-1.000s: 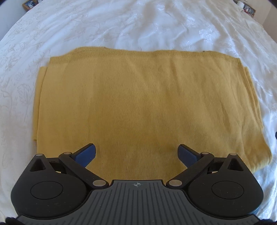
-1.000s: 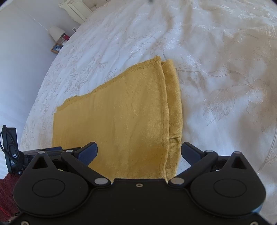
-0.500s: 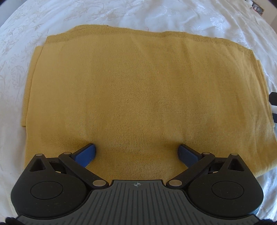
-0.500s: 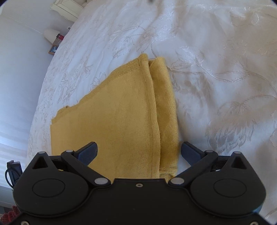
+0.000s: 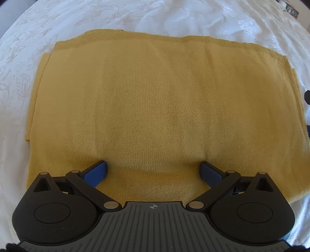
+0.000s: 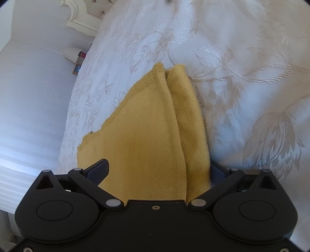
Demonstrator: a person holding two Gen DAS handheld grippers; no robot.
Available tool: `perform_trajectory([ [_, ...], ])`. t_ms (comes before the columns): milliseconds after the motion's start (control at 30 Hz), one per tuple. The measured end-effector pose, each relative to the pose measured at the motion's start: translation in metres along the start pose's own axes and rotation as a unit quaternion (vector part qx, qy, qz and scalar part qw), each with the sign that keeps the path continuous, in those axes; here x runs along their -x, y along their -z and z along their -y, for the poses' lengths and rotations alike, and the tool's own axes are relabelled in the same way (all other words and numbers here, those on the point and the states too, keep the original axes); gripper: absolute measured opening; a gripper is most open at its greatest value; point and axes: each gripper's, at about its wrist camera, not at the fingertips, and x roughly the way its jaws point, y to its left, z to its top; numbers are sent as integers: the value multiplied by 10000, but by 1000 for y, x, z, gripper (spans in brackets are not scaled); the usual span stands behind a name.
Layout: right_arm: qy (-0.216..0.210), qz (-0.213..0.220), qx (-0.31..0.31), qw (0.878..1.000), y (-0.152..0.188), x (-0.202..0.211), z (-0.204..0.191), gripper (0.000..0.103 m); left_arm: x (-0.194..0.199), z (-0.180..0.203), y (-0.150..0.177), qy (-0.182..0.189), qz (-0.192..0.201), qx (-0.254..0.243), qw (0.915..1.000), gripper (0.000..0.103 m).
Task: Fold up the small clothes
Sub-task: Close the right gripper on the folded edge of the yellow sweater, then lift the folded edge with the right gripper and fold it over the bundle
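Note:
A mustard yellow knit garment (image 5: 155, 108) lies folded into a flat rectangle on the white bedspread. My left gripper (image 5: 153, 170) is open, its blue fingertips (image 5: 97, 170) pressed down onto the garment's near edge, with a small ridge of cloth between them. My right gripper (image 6: 158, 170) is open over the garment's end (image 6: 155, 135), where a folded-under layer (image 6: 191, 124) shows along the right side. Its left finger (image 6: 98, 170) lies on top of the cloth; its right finger is partly hidden behind the cloth edge.
The white embroidered bedspread (image 6: 242, 67) surrounds the garment. The bed's edge and a white wall (image 6: 33, 97) are at the left of the right wrist view, with a white headboard (image 6: 81, 17) and a nightstand with a lamp (image 6: 72, 55).
Both grippers have moved closer and lower onto the garment. The left fingertips now press into the near edge. The right gripper's right finger has slipped behind the cloth edge.

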Motion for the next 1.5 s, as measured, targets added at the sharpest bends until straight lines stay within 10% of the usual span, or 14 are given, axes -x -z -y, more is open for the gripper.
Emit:
perform_trajectory([
  [267, 16, -51, -66, 10000, -4, -1, -2, 102, 4, -3, 8, 64, 130, -30, 9999, 103],
  [333, 104, -108, -34, 9999, -6, -2, -6, 91, 7, -5, 6, 87, 56, -21, 9999, 103],
  [400, 265, -236, -55, 9994, -6, -5, -9, 49, 11, -7, 4, 118, -3, 19, 9999, 102],
  [567, 714, -188, 96, 9972, 0, -8, -25, 36, 39, -24, 9, 162, 183, 122, 9996, 90],
  [1067, 746, 161, 664, 9949, 13, -8, -151, 19, 89, -128, 29, 238, 541, 275, 9979, 91],
  [1500, 77, -369, 875, 9955, 47, -117, -250, 18, 93, -191, 35, 443, 634, 232, 9967, 91],
])
